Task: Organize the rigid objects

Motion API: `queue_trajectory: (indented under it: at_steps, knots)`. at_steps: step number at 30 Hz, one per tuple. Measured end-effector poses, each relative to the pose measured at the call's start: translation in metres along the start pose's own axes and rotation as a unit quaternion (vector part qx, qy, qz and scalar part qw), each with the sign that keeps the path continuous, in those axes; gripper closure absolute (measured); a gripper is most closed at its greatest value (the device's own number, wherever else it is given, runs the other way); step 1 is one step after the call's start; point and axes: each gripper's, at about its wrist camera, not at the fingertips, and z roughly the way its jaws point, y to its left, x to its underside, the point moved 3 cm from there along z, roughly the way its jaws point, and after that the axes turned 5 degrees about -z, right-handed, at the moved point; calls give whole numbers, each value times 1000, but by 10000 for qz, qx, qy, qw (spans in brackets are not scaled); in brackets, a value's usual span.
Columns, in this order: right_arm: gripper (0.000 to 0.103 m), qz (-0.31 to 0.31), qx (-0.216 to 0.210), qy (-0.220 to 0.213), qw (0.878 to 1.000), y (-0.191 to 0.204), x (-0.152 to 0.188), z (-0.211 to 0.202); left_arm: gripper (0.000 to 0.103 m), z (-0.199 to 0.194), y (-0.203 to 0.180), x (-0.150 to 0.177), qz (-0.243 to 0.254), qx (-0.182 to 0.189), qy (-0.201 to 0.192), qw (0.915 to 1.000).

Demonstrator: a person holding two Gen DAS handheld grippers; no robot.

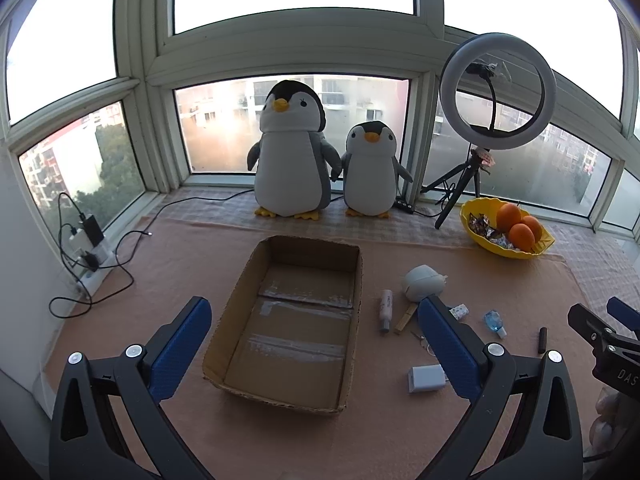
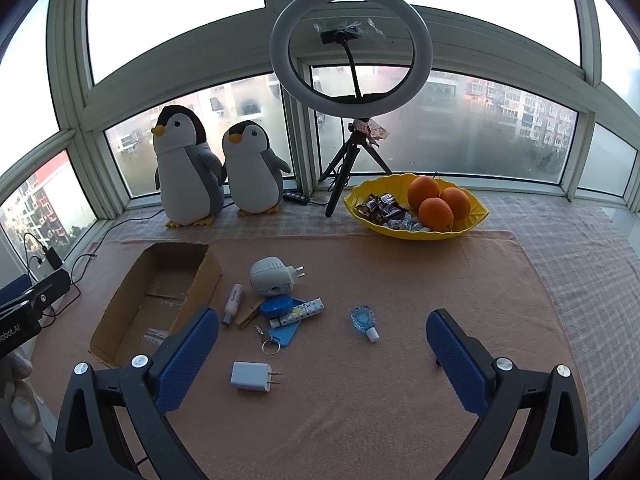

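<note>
Two claws held above a cloth-covered surface (image 2: 400,280), both spread wide and empty: left claw (image 1: 316,340) poised over an empty cardboard box (image 1: 244,280), right claw (image 2: 322,344) over a scatter of small rigid things just right of that box. Nothing yet inside the box, so sorting judged barely begun. Nearest the right claw, a white charger (image 2: 250,376), lying flat just ahead of and slightly left of the gap between the pads, prongs pointing right, long axis running roughly left to right across the claw's line of approach. Farther on, a clear blue bottle (image 2: 364,320) alone near the middle, cap toward the camera; beyond, a tight cluster by the box's right wall: a blue key tag with ring (image 2: 282,334), a blue round case (image 2: 274,307), a patterned tube (image 2: 300,311), a wooden clip (image 2: 248,316), a small white bottle (image 2: 233,304) and a white plug-in device (image 2: 272,278), several touching or overlapping. Right hand clearly the nearer to all of these; left claw separated from them by the box. Charger and blue bottle ringed by bare cloth, likely easy first picks; the cluster probably in need of careful separating. Open cloth to the right and front, box wall close on the left. Well behind, a yellow bowl (image 2: 472,216) of oranges, two plush penguins (image 2: 188,176) and a ring light (image 2: 280,40) at the window.
</note>
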Motion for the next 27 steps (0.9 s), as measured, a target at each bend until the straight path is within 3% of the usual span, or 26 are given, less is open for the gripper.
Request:
queue_trajectory:
  at_steps: [27]
  knots:
    - [0, 2, -3, 55, 10000, 2, 0, 0, 0, 2, 1, 3, 0, 1, -5, 10000]
